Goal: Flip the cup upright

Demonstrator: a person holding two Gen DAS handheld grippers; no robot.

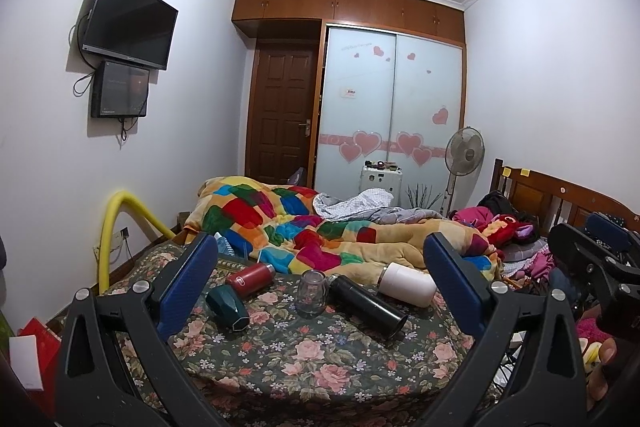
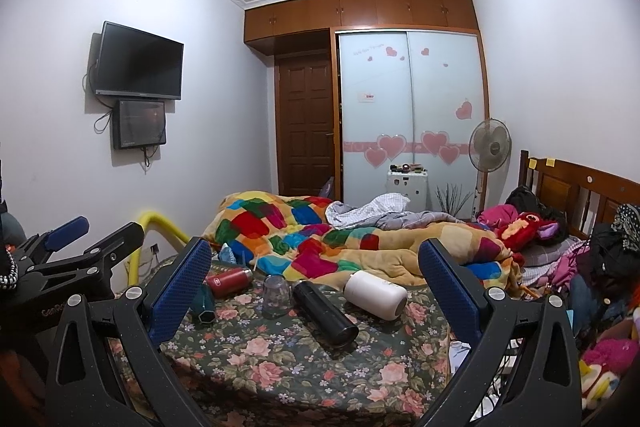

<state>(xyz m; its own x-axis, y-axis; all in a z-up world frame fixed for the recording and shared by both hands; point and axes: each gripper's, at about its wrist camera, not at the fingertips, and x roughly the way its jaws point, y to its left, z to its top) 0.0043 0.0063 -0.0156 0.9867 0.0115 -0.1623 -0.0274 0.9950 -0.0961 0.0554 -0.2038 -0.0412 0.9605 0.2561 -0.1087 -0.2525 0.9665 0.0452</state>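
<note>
Floral bedspread (image 1: pixel 320 359) ahead of me, patchwork quilt (image 1: pixel 280 223) behind. Black flask (image 1: pixel 366 307) and white flask (image 1: pixel 408 285) lie on their sides; the clear cup (image 1: pixel 310 293) stands mouth-down between red flask (image 1: pixel 250 278) and black. My left gripper (image 1: pixel 320 291) and right gripper (image 2: pixel 316 293) both gape wide, holding nothing.
</note>
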